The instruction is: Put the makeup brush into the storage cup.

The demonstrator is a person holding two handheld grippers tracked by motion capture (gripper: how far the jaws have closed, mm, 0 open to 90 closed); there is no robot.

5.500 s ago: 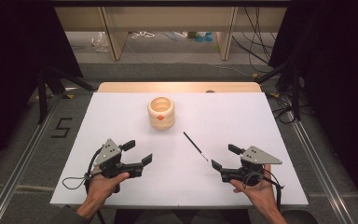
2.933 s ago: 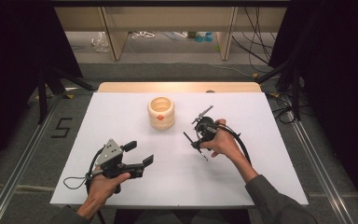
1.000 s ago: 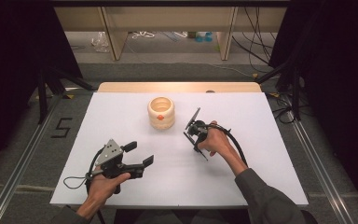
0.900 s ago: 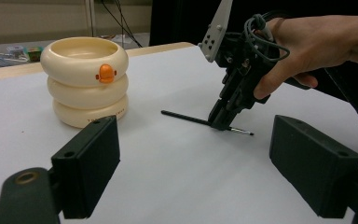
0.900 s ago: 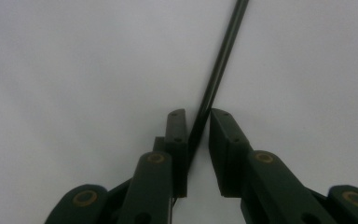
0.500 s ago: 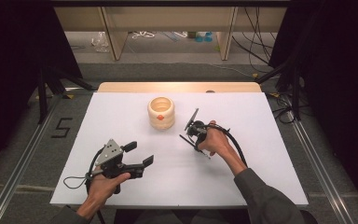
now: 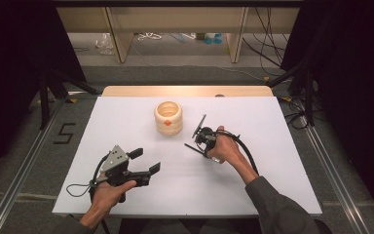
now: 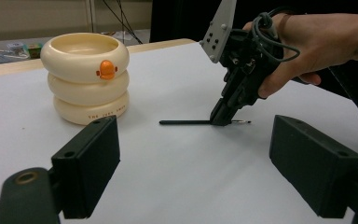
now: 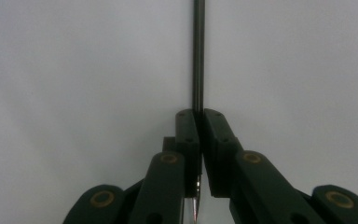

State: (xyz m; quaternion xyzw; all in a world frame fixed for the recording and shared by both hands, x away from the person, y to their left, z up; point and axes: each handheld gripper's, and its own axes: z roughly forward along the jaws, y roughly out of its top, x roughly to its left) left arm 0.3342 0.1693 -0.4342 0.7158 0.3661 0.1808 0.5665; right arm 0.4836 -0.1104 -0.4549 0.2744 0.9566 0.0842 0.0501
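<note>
We see the right gripper (image 7: 200, 140) pointing down near the middle of the white table (image 7: 272, 161), its jaws having just closed; they now pinch a thin black pen (image 8: 186, 122) that lies flat on the surface. In the right gripper view the pen (image 9: 198, 56) runs straight out from between the clamped jaws. The left gripper (image 7: 143, 163) rests near the table's front edge, jaws spread wide with nothing between them. A cream ringed holder (image 7: 168, 117) stands toward the far edge, just beyond the pen.

Black grippers, brass-ringed pivots, grey triangular plates, trailing cables; grey sleeve (image 7: 277, 209)
</note>
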